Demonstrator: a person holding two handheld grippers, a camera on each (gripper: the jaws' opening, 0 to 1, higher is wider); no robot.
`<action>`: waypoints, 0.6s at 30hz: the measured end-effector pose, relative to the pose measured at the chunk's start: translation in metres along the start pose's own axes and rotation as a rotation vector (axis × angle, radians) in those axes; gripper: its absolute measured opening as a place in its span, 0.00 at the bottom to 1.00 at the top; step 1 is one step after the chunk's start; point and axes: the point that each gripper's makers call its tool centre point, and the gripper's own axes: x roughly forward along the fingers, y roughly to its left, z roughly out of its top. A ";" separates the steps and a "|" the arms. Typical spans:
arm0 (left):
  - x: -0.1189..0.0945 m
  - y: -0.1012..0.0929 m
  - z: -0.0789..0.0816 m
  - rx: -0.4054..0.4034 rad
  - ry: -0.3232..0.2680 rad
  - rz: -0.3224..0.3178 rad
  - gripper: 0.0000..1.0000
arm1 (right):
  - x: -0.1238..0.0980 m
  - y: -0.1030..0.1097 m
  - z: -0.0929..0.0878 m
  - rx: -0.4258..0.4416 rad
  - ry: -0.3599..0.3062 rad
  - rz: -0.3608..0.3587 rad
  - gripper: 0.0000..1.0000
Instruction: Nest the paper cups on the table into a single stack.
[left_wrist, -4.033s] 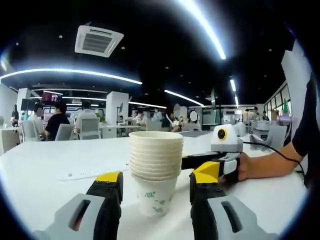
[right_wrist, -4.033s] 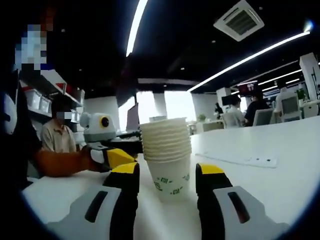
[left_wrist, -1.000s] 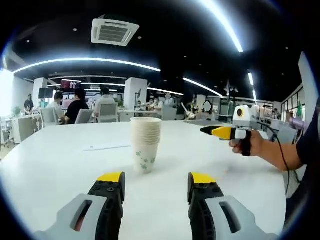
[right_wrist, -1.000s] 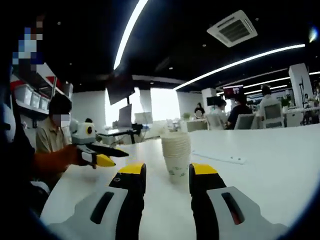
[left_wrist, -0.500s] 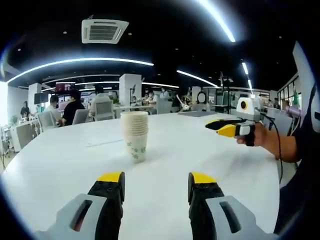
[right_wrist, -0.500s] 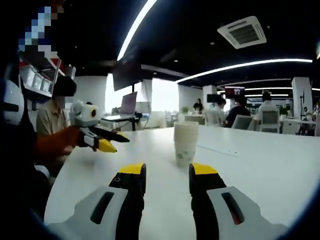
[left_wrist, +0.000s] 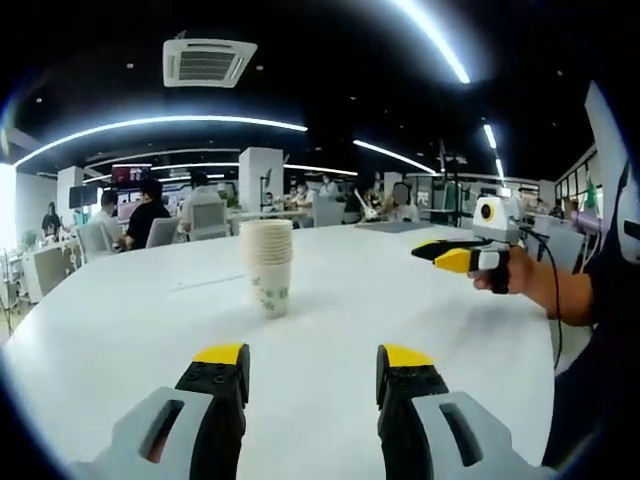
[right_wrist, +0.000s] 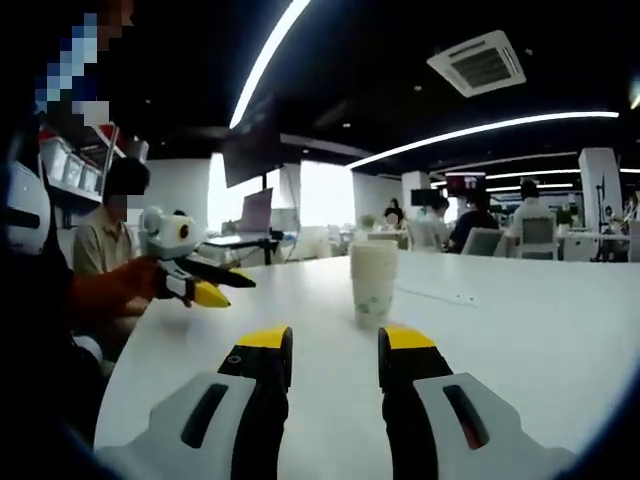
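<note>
1. Table (left_wrist: 120, 330) – big white top, spans the foreground in both gripper views; its far edge meets an open office with people seated at desks.
2. Left gripper (left_wrist: 311, 362) – grey body, yellow-tipped black jaws rise from the bottom of the left gripper view. Jaws spread apart, nothing between them, held above bare tabletop. In the right gripper view it comes in from the left, gripped in a hand (right_wrist: 140, 278), yellow tip pointing toward the cups, well apart from them.
3. Right gripper (right_wrist: 334, 350) – same build, jaws parted and empty, above the table. In the left gripper view it sits at the right, held by a hand (left_wrist: 497, 281), tip aimed toward the middle of the table.
4. Stack of paper cups (left_wrist: 267, 265) – one single nested stack, upright on the table, white with a green print on the bottom cup. It stands out ahead of both grippers, touching neither – left of centre in the left gripper view, about centred beyond the jaws in the right gripper view (right_wrist: 373, 283).
5. Power strip (right_wrist: 438, 295) – flat white strip lying on the table beyond the stack, near it but apart.
</note>
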 end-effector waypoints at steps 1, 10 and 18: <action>0.000 -0.001 0.000 0.002 0.000 0.000 0.55 | 0.000 0.001 -0.001 -0.006 0.004 0.002 0.36; -0.012 -0.013 -0.001 0.025 -0.001 -0.007 0.63 | -0.001 0.013 -0.007 -0.086 0.087 0.021 0.59; -0.025 -0.019 0.003 0.028 -0.017 -0.002 0.71 | -0.006 0.025 -0.008 -0.220 0.178 0.015 0.83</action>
